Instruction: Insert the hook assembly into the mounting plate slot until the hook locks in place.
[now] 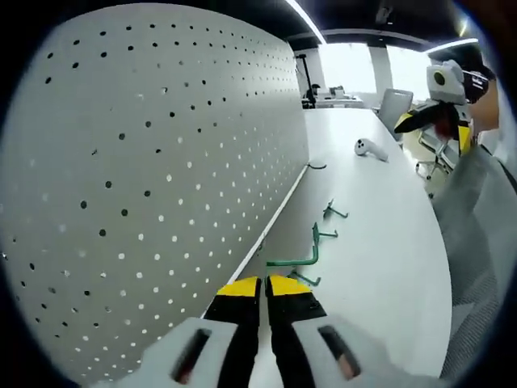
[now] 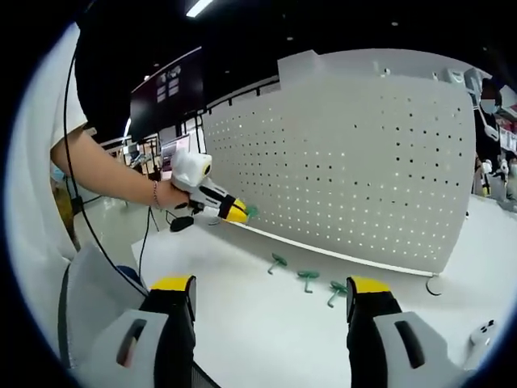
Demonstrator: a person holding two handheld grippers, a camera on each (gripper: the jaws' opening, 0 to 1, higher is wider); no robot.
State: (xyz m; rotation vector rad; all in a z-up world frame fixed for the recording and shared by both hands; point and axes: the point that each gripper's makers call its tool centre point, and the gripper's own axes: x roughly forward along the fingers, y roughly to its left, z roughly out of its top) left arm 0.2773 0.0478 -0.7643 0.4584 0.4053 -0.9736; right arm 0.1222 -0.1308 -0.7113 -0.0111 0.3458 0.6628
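Note:
The white pegboard mounting plate (image 1: 153, 170) (image 2: 355, 162) stands upright along the white table (image 1: 371, 267). My left gripper (image 1: 263, 288) is shut on a green hook assembly (image 1: 292, 262), which sticks out past its yellow tips close to the plate's lower edge. In the right gripper view the left gripper (image 2: 234, 214) is held by a hand, with the green hook (image 2: 251, 212) just in front of the plate. My right gripper (image 2: 271, 295) is open and holds nothing. It stands back from the plate, and it also shows far off as the right gripper (image 1: 428, 121).
Three more green hooks (image 2: 307, 277) (image 1: 334, 212) lie on the table along the plate's foot. A small black hook (image 2: 434, 287) (image 1: 317, 166) rests near the plate's far end. A white controller (image 1: 370, 148) (image 2: 483, 331) lies further out. A person's arm (image 2: 105, 174) reaches in.

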